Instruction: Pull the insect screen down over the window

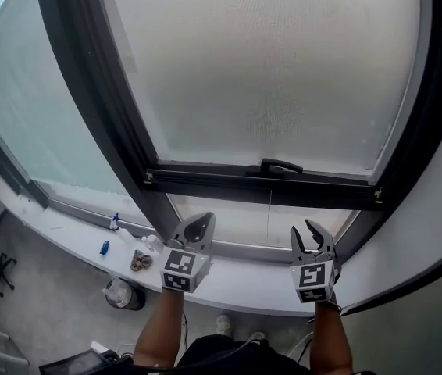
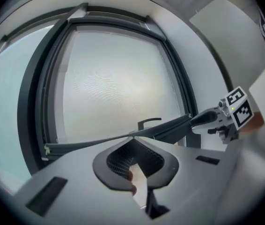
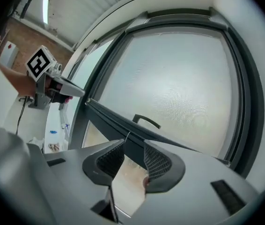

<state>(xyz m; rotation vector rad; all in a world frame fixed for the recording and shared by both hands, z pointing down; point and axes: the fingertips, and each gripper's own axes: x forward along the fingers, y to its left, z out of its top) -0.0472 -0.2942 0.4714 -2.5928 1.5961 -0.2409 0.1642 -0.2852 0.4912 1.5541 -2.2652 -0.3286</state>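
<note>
The insect screen's bottom bar (image 1: pixel 229 180) lies just beyond and above both claws. The left claw (image 1: pixel 202 220) is pressed together, empty; the right claw (image 1: pixel 302 228) stands apart, gripping nothing.

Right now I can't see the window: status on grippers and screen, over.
Left gripper shut, empty. Right gripper open, empty, both below the bottom bar. Insect screen mostly down, gap above the sill. Only a thin cord hangs in the gap.

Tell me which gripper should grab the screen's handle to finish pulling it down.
Probably right: the right gripper has jaws apart and sits nearer below the handle; the left gripper is shut, farther left.
</note>
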